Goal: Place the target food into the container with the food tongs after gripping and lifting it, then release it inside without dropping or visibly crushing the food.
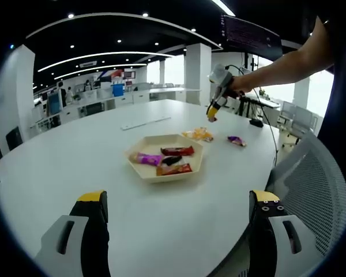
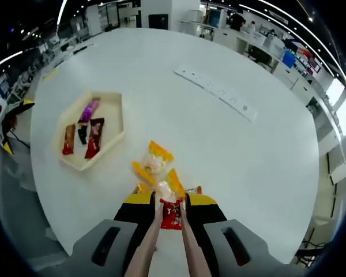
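A beige hexagonal tray (image 1: 194,170) lies mid-table and holds several snack packets: purple (image 1: 145,158), red (image 1: 177,151), dark and orange ones. Beyond it are yellow-orange packets (image 1: 199,134) and a small purple packet (image 1: 236,140). My left gripper (image 1: 179,199) is open with nothing between its fingers, low over the near table edge. My right gripper (image 2: 171,199) is shut on the food tongs (image 2: 187,248), whose tips pinch a red packet (image 2: 172,214) above the yellow-orange packets (image 2: 155,164). The tray (image 2: 111,122) lies to the left of them. A person's arm holds the right gripper (image 1: 212,111) above the far packets.
The round white table (image 1: 63,156) carries a white power strip (image 2: 216,89) far from the tray. A grey mesh chair (image 1: 311,184) stands at the table's right edge. Desks, pillars and people fill the office behind.
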